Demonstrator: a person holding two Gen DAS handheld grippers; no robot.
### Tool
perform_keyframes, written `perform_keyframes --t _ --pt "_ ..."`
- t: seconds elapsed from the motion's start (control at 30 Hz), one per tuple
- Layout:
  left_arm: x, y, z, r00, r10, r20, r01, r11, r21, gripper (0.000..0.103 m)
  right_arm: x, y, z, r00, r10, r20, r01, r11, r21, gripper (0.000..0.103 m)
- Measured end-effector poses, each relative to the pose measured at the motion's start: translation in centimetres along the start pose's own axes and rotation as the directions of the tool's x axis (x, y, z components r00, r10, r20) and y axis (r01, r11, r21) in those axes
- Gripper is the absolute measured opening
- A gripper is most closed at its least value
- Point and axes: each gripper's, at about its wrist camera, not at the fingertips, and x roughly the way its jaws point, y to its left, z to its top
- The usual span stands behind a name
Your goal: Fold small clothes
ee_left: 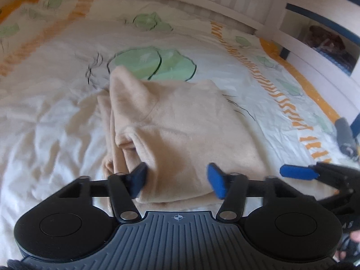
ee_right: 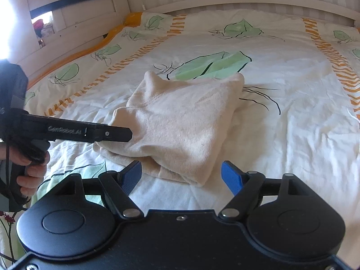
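Two grippers sit wide open at the folded beige garment (ee_left: pixel 180 130) lying mid-frame on the leaf-print bedspread (ee_left: pixel 56 117). The left gripper (ee_left: pixel 177 181) straddles its near edge, left pad touching cloth; the right gripper (ee_right: pixel 182 176) holds nothing, just short of it.

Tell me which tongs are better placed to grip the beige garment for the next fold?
Probably the left tongs: open, their pads already straddle the near edge of the folded beige fleece garment. The right tongs, also open, hang short of it over the leaf-printed white bedsheet.
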Motion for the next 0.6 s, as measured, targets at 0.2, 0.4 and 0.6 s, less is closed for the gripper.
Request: perform_keyframes --t 0.2,0.4,0.6 --pt "-0.7 2.7 0.9 1.000 0.016 -0.012 -0.018 0.988 -0.154 0.004 -0.1 0.1 -0.4 1.000 -0.024 0.006 0.024 1.000 -0.006 0.080" --pt "-2.7 4.3 1.5 1.000 -0.020 -0.002 0.020 0.982 -0.190 0.004 0.8 0.6 -0.5 0.999 -0.048 -0.001 0.048 0.998 -0.029 0.080" --pt "-3.1 4.1 1.6 0.999 -0.035 0.022 0.039 0.979 -0.198 0.004 2.4 1.3 -0.1 0.994 -0.103 -0.022 0.100 0.991 -0.085 0.081"
